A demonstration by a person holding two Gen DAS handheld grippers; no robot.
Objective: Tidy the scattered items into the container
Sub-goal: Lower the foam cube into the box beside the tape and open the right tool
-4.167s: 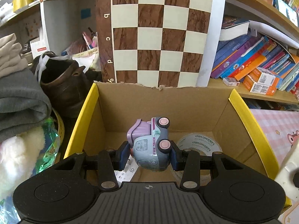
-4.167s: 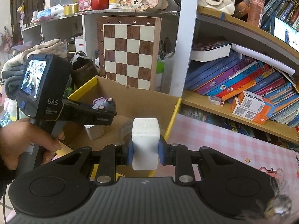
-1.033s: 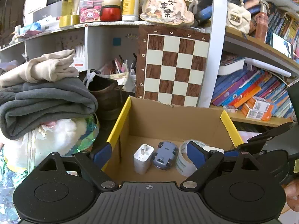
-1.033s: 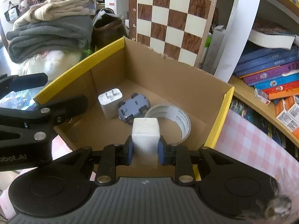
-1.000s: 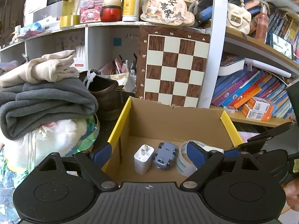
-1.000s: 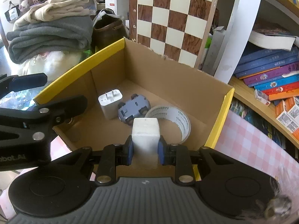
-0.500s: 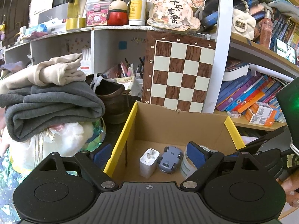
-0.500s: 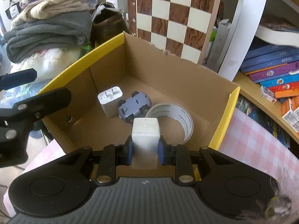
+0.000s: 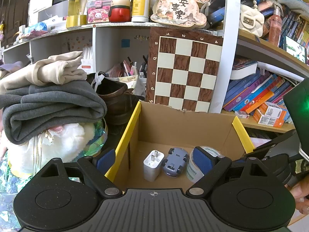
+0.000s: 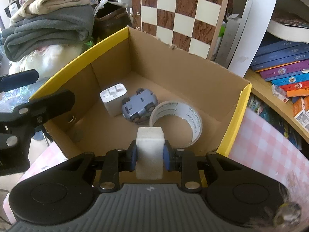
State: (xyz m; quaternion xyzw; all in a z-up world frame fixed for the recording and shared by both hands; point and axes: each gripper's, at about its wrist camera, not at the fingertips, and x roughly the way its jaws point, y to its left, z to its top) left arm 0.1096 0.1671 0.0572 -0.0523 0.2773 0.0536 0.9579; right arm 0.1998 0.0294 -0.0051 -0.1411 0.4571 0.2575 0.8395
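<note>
Right claw (image 10: pixel 150 157): blue pads clamped on a white block (image 10: pixel 150 150), held above the near edge of the box (image 10: pixel 193 73).

Left claw (image 9: pixel 153 159): pads wide apart, nothing between them, held at the near left corner of the box (image 9: pixel 185 123).

Box: brown cardboard, yellow side rims, on a table with a pink checked cloth (image 10: pixel 270 147). Inside, left to right on the floor: white plug charger (image 10: pixel 114 98), prongs up; grey-blue toy car (image 10: pixel 140 105), wheels up, touching the charger; roll of tape (image 10: pixel 177 119), leaning, just beside the car.

Behind the box: chessboard (image 9: pixel 185 71), upright. Left: folded grey and beige clothes (image 9: pixel 48 96). Right: shelf of books (image 9: pixel 256 94).
</note>
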